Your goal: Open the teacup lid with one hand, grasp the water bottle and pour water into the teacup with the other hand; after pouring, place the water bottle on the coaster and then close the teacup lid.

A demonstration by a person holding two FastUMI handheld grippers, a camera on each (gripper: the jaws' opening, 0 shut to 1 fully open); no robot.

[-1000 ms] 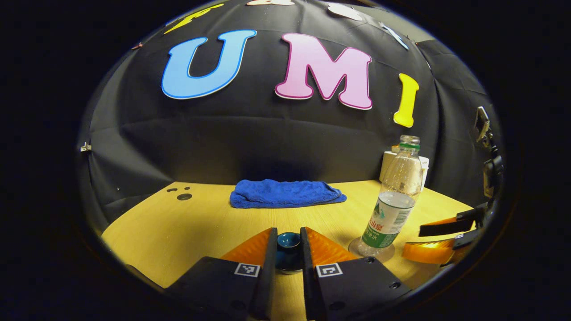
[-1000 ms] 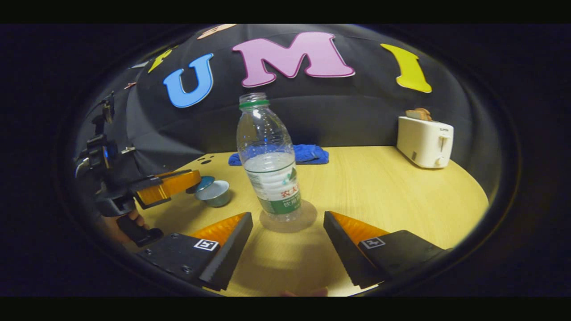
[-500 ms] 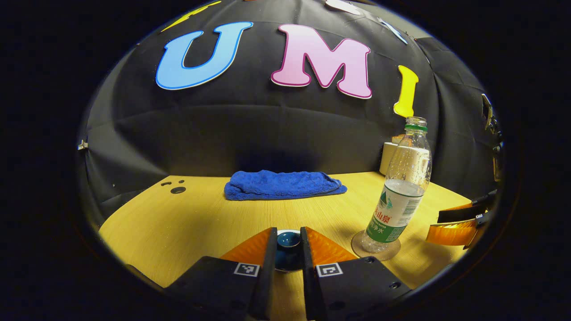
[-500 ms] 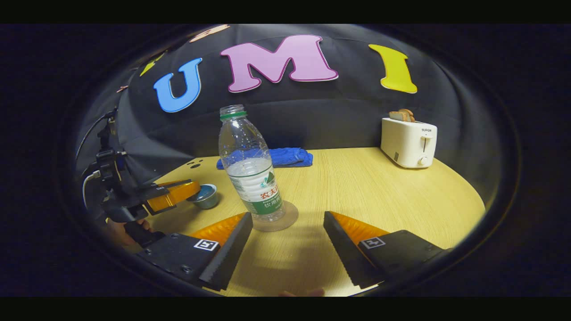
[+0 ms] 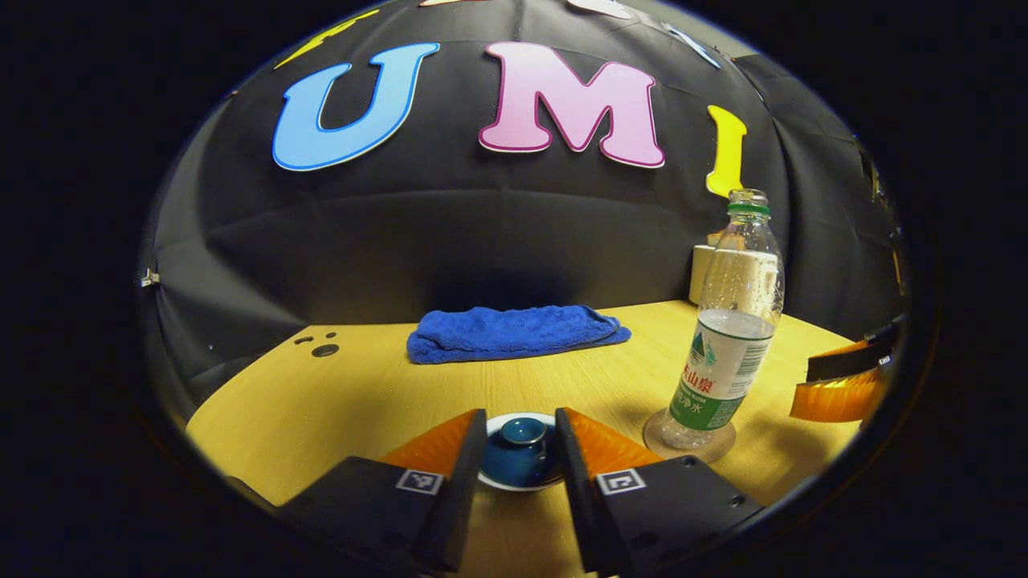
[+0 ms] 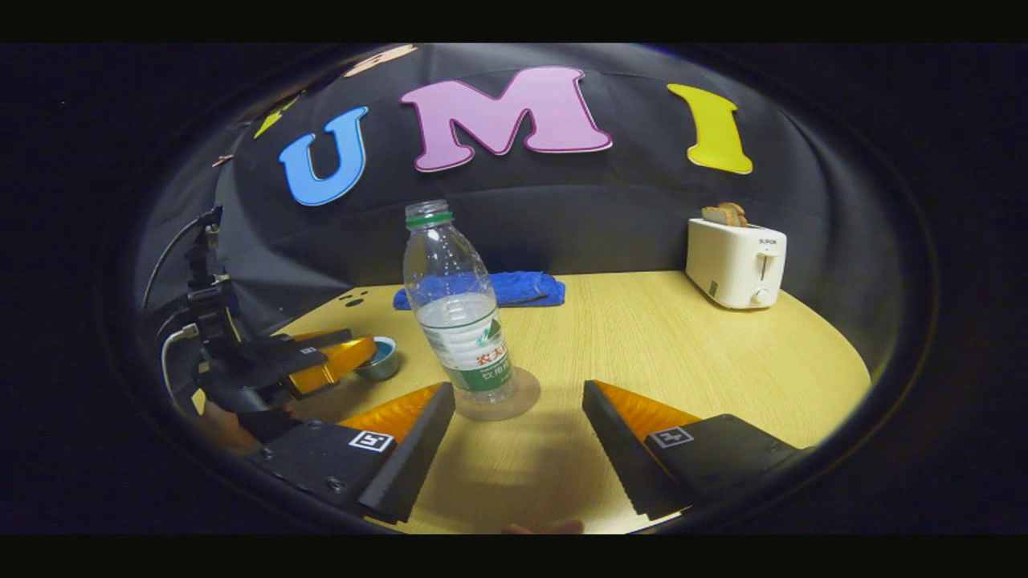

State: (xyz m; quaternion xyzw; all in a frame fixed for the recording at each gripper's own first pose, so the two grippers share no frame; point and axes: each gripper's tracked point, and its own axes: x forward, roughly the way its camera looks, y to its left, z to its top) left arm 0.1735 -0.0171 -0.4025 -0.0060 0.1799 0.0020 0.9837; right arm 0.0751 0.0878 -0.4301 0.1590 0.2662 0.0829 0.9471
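Pale wooden table (image 6: 683, 353): my left gripper (image 5: 518, 457), jaws apart astride the dark-blue ceramic teacup lid (image 5: 520, 451) now seated; clear plastic water bottle (image 6: 460, 313) parked on round coaster (image 6: 526, 393); right gripper (image 6: 518, 437) jaws wide.

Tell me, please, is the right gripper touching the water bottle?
Apart. In the right gripper view, the right gripper stands open, and bare table shows between its fingers and the water bottle on the coaster.

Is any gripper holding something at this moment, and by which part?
No. The left gripper has opened around the teacup lid, already set on the teacup. The right gripper is open, behind the water bottle.
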